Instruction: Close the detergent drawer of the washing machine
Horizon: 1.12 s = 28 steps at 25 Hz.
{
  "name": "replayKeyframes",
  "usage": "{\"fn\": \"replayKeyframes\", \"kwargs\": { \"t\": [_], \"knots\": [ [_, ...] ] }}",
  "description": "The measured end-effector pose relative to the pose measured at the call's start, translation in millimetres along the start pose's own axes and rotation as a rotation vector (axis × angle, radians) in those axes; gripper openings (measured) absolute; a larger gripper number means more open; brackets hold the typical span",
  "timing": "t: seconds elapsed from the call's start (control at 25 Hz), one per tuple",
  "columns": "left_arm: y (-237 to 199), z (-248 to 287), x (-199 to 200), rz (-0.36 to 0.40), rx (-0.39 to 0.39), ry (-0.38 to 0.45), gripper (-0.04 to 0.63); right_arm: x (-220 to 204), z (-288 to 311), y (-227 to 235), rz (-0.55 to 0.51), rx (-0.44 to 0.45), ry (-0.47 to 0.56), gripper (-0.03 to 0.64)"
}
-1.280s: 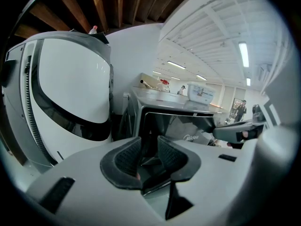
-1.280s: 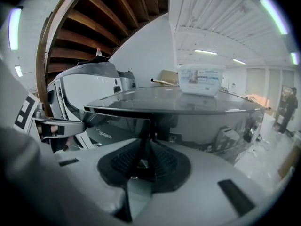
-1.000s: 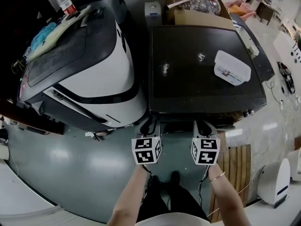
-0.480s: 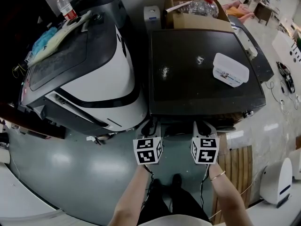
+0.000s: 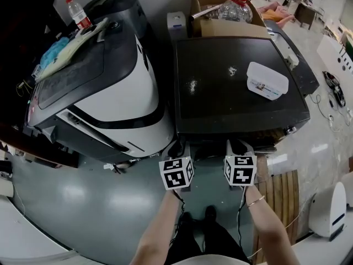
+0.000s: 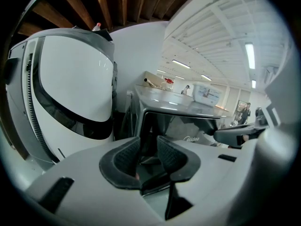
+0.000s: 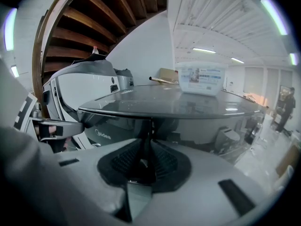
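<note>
The dark washing machine (image 5: 237, 87) fills the middle of the head view, its "Midea" front (image 6: 193, 138) facing me. Under its front edge, a dark part that may be the detergent drawer (image 5: 208, 149) shows between my two grippers. My left gripper (image 5: 177, 148) is at the front's left end. Its jaws are closing, a gap still shows between the pads (image 6: 124, 157), and the dark front edge (image 6: 146, 126) stands in that gap. My right gripper (image 5: 238, 146) is at the front's right part. Its pads (image 7: 164, 161) are together, leaving only a thin slit.
A large white and grey machine (image 5: 110, 81) stands close on the left, with a water bottle (image 5: 77, 12) on top. A white plastic box (image 5: 267, 80) lies on the washer's lid. A cardboard box (image 5: 226, 15) stands behind it. A wooden slatted board (image 5: 278, 192) lies on the floor at right.
Both grippers keep their places at the washer's front. Only the head view has shifted a little.
</note>
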<state>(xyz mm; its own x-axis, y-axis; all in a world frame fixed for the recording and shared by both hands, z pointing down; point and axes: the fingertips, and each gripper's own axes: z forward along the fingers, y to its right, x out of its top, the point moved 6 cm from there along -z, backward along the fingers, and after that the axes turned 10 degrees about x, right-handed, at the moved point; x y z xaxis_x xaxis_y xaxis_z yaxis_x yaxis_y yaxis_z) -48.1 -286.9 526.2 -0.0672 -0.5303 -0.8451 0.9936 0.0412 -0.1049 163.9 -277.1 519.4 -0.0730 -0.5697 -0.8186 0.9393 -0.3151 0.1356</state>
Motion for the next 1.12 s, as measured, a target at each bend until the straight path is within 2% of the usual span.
{"fn": "replayKeyframes", "kwargs": {
  "t": [0.24,0.56,0.72,1.12],
  "knots": [
    [-1.4,-0.9,0.5,0.003,0.014,-0.008,0.103,2.0,0.5,-0.3,0.028,0.004,-0.014,0.064],
    [1.9,-30.0,-5.4,-0.014,-0.009,0.041,0.104,-1.1,-34.4,-1.6,0.045,0.045,0.073,0.064],
    [8.7,-52.7,-5.7,0.005,-0.036,0.065,0.098,-4.4,-58.1,-13.3,0.061,0.073,0.105,0.064],
    [9.9,-110.7,-0.1,0.026,-0.045,0.151,0.043,-4.6,-116.9,-40.9,0.081,0.134,0.187,0.064]
  ]
}}
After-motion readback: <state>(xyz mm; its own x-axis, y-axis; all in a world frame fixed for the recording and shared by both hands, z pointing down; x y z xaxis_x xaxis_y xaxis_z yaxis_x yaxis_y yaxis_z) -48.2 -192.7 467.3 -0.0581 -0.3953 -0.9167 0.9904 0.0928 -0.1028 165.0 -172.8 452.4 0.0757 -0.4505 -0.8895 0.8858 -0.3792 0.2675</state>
